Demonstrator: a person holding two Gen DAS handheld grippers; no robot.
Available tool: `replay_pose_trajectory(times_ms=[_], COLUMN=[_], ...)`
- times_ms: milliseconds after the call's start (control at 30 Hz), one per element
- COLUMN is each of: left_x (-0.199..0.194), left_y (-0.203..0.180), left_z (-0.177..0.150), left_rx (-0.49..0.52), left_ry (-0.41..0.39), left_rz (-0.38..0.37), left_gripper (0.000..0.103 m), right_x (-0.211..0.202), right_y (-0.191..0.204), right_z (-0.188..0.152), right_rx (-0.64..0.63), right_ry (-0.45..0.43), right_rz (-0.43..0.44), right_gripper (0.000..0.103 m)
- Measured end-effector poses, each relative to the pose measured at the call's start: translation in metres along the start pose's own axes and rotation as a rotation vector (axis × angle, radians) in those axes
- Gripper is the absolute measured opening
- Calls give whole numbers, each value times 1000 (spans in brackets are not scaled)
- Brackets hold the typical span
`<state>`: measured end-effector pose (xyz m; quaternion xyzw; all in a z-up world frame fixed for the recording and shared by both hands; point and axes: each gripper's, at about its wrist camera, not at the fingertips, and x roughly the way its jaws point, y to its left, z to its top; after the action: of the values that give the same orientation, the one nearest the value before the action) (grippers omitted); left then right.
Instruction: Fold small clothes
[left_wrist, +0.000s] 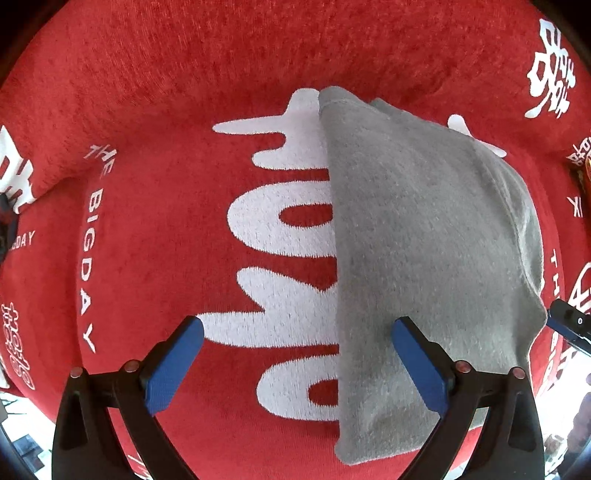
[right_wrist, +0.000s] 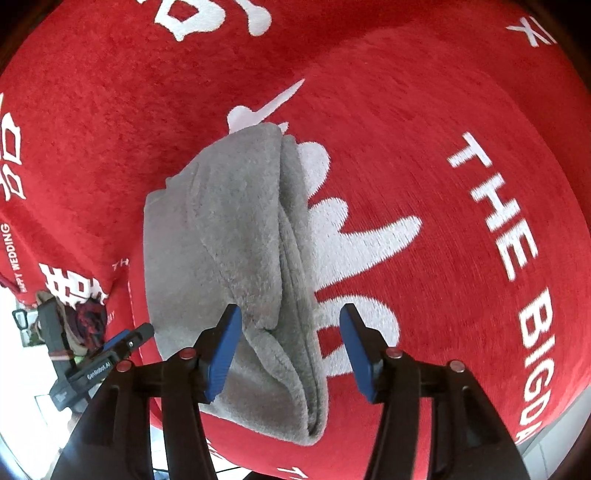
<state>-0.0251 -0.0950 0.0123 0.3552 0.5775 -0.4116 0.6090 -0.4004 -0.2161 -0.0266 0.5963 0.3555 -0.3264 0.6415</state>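
Observation:
A small grey fleece garment (left_wrist: 424, 240) lies folded in layers on a red cloth with white lettering (left_wrist: 166, 221). My left gripper (left_wrist: 297, 363) is open above the garment's near left edge, its right finger over the grey fabric. In the right wrist view the garment (right_wrist: 229, 251) shows stacked folded edges on its right side. My right gripper (right_wrist: 290, 354) is open, hovering over the garment's near right edge, holding nothing. The tip of the right gripper (left_wrist: 569, 325) shows at the left view's right edge, and the left gripper (right_wrist: 99, 365) shows at the right view's lower left.
The red cloth (right_wrist: 443, 147) covers the whole surface and drops off at its edges. A bundle of dark patterned fabric (right_wrist: 88, 314) lies off the cloth's lower left. Pale floor (right_wrist: 22, 369) shows beyond.

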Motion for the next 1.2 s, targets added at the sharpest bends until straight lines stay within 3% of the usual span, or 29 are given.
replay_pose_trajectory(times_ms=[400,700,1033,1100,1133,1200], left_x=[4,9,19,21,21,19], left_y=[-1,16,10,8,8,7], left_z=[11,24,41,41,42,41], left_rx=[-32,-100,-85,-102,-107,-112], left_ry=[-4,-10,-12,-17,-19,-33], left_rz=[-13,-187,-180,-182,-180,-170], left_gripper=[102,102,102,102,102,102], right_x=[19,28,31,37,42,44], right_y=[-9,-17,-13,-3,5,25], right_z=[26,36,60,68,72,77], right_rx=[-15,-25,-23,-39,-63,-147], right_ry=[62,88,36,31,45,38], right_rz=[44,97,193,193,170,145], right_gripper=[59,59,59,42,10,8])
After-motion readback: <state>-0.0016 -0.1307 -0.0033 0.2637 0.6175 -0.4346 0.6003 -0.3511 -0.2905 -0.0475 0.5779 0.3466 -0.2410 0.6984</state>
